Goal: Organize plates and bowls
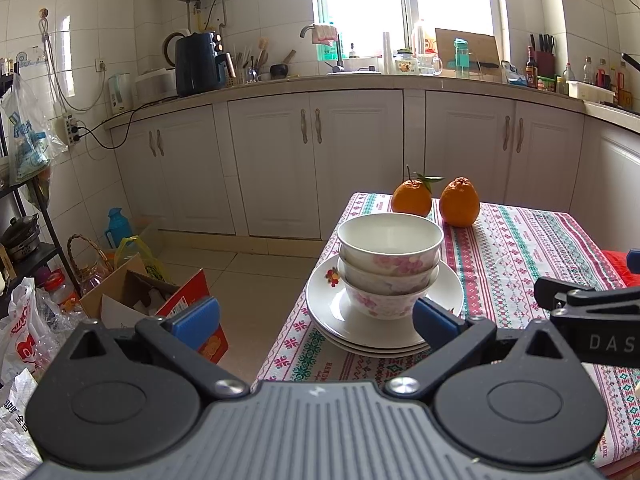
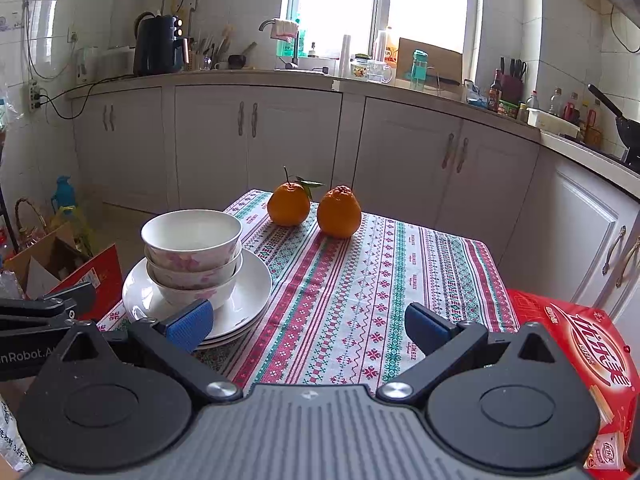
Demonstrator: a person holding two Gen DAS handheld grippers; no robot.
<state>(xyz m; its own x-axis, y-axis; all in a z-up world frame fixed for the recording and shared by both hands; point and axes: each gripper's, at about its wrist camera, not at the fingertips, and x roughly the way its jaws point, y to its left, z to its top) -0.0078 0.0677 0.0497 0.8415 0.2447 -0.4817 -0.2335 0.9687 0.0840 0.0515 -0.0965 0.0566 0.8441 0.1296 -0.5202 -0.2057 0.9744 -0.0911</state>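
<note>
left wrist view, left to right: cardboard box on the floor with its flaps up, red side facing the table. left gripper low in front, jaws spread wide, nothing between them; left blue pad over the floor by the box, right blue pad at the near right rim of the plates. stack of plates at the table's near left corner, apparently three, on the patterned tablecloth. three bowls nested upright in the middle of the top plate, white with pink flowers, topmost empty. beyond, two oranges side by side near the far edge, close together, left one with stem and leaf. far right, part of the other gripper's black body and a red box edge.

right wrist view, left to right: black body of the left gripper at the left edge. bowls and plates left of centre. right gripper wide open and empty, left pad just in front of the plates' near rim, contact not clear; right pad over bare cloth, well apart from the dishes. oranges at the far end. red printed box at the table's right edge.

behind, white cabinets under a cluttered counter and a bright window.
</note>
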